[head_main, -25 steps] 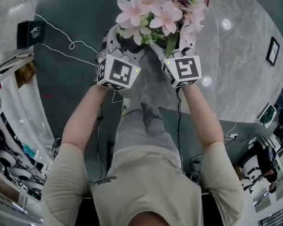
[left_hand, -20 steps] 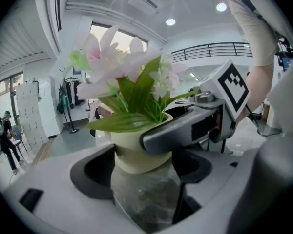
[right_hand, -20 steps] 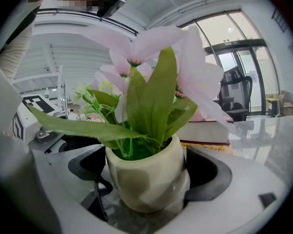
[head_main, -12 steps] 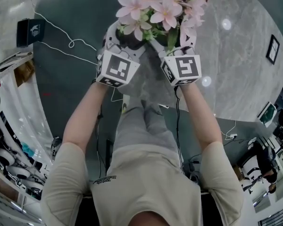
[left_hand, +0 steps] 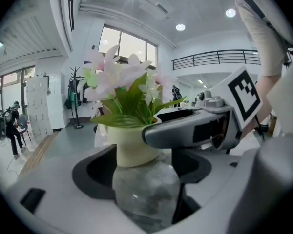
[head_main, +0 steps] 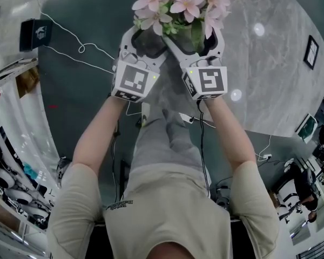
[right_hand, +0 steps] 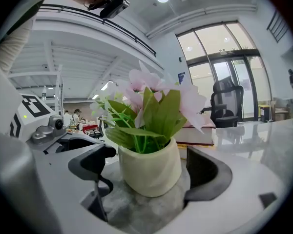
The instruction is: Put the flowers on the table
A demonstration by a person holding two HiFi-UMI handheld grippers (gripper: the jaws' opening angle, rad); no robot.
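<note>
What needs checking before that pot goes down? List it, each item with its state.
1. Left gripper jaws closed on the pot: ok.
2. Right gripper jaws closed on the pot: ok.
3. Pot upright, flowers on top: ok.
4. Pot fully over the table: cannot tell.
5. Landing spot away from the book: cannot tell.

The right gripper clasps the potted pink flowers.

Open office hall, mezzanine railing, glass doors, office chair
</note>
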